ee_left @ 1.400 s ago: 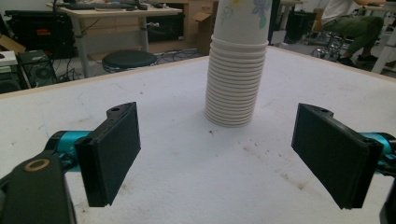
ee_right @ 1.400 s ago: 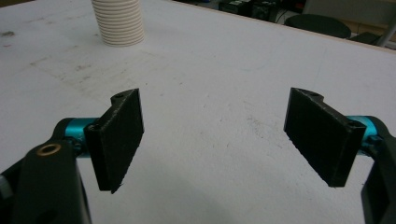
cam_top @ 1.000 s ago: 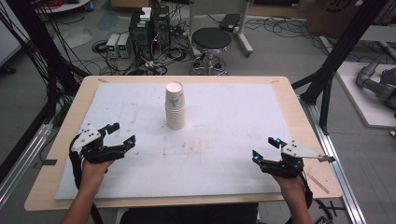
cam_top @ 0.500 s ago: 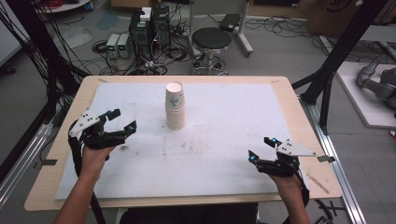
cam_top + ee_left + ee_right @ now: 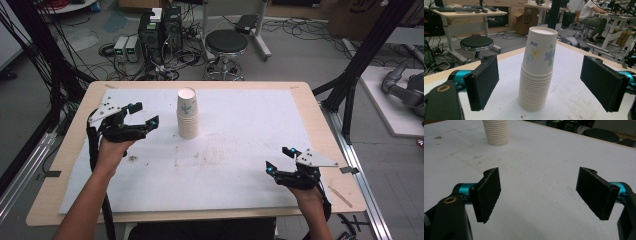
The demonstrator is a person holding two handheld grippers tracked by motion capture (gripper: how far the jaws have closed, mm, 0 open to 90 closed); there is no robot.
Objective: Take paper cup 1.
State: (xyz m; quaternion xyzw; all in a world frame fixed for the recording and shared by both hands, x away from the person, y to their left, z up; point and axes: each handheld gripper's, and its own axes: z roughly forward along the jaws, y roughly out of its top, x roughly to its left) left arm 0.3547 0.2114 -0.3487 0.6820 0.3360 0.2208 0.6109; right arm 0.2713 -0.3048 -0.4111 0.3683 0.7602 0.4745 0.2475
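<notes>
Near the middle of the white sheet (image 5: 240, 150) that covers the light wooden table (image 5: 320, 115), slightly toward the far edge, stands an upright stack of white paper cups (image 5: 187, 114), nested mouth-down. Top cup carries blue and yellow flower prints and a small blue handwritten mark, visible in the left gripper view (image 5: 537, 68). Stack rests on the sheet, touched by nothing.

Left gripper (image 5: 143, 115): black body, teal-tipped jaws, held off the sheet just left of the stack and aimed at it. Jaws spread wide. In its own view the two black pads (image 5: 482, 82) stand either side of the stack with clear gaps on both sides; no contact. Whether the stack sits between the pads or a little beyond them cannot be told.

Right gripper (image 5: 280, 160): near the front right part of the sheet, well apart from the stack. Jaws also spread wide, nothing between them. Its own view looks along the sheet toward the ribbed base of the stack (image 5: 496, 132) at far upper left.

Sheet surface: grey scuffs and smudges in front of the stack, one dark speck near the left hand (image 5: 112, 152).

Behind the table: a black round stool (image 5: 226, 42) on the floor.
</notes>
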